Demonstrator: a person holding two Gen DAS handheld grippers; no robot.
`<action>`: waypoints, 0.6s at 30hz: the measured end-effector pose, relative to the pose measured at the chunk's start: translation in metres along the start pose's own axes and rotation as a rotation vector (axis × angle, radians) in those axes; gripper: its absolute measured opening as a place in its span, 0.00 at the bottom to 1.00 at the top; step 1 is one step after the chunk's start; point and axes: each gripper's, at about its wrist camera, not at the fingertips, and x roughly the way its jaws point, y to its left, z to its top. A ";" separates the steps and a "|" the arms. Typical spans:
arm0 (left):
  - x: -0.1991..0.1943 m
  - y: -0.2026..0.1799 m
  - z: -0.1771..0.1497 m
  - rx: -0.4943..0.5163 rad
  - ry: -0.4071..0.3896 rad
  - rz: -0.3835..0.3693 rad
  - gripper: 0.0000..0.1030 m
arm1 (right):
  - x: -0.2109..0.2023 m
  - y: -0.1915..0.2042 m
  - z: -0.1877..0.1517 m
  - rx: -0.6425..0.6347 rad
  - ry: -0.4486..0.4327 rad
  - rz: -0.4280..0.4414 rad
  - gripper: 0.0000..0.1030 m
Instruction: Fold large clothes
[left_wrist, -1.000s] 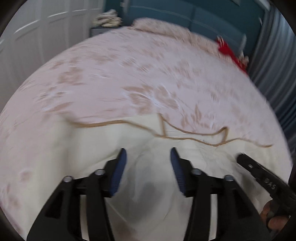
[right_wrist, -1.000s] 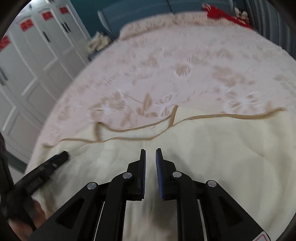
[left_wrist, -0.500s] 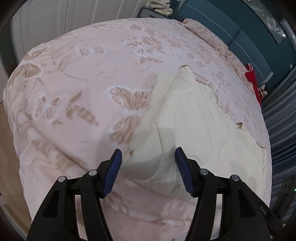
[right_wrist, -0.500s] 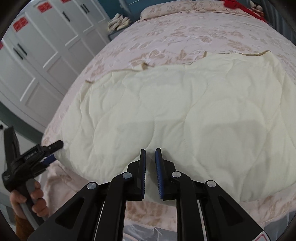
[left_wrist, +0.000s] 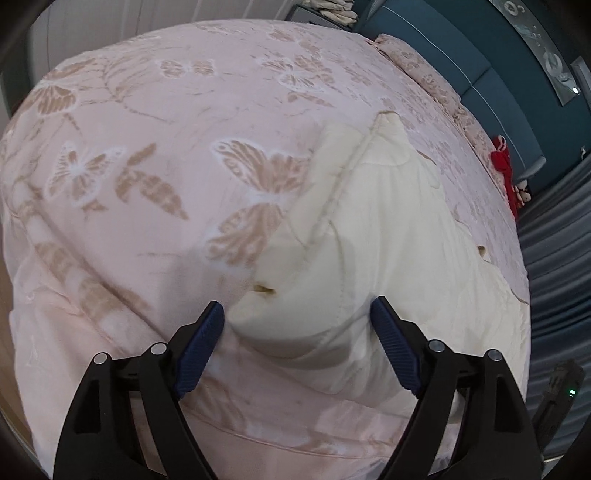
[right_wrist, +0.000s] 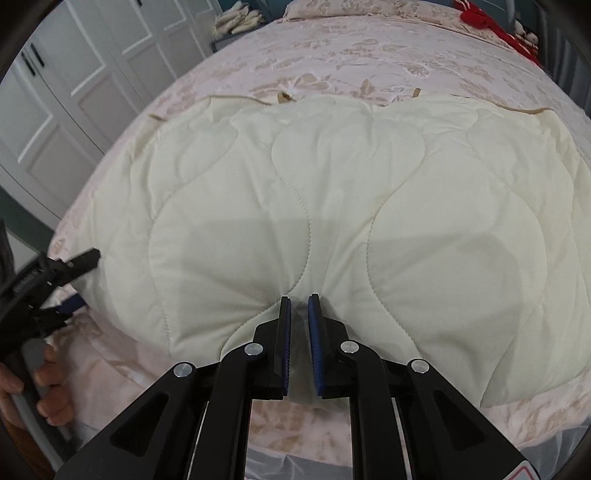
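- Quilt (right_wrist: 332, 206) lies folded over on the bed (left_wrist: 147, 147), near its foot edge; cream, padded, thick layers.
- Right gripper (right_wrist: 299, 310): jaws nearly closed at the quilt's near fold edge, fabric puckers toward them; looks like a pinch, but how much is caught I cannot tell.
- Left gripper (left_wrist: 295, 317): jaws wide apart, straddling the quilt's near corner, gripping nothing.
- Risk: right pinch is shallow, maybe top layer only; a pull could peel that layer off and undo the fold.
- Risk: left jaws closing here may also catch the bedcover under the corner and drag it along.
- Risk: thick padded corner may squeeze out of the left jaws if bitten near the tips.
- Risk: uneven lift between the two grippers would skew the next fold, edges misaligned.
- Risk: quilt sits close to the bed edge; a pull toward the person could slide it off.
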 end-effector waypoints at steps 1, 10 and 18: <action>0.001 -0.003 -0.001 0.003 0.010 -0.012 0.77 | 0.002 0.001 0.000 -0.002 0.004 -0.009 0.12; -0.008 -0.024 -0.002 0.041 -0.007 -0.014 0.59 | 0.012 0.005 -0.001 -0.025 0.002 -0.044 0.11; -0.045 -0.059 0.000 0.143 -0.054 -0.088 0.22 | 0.014 -0.004 0.004 0.030 0.010 0.001 0.07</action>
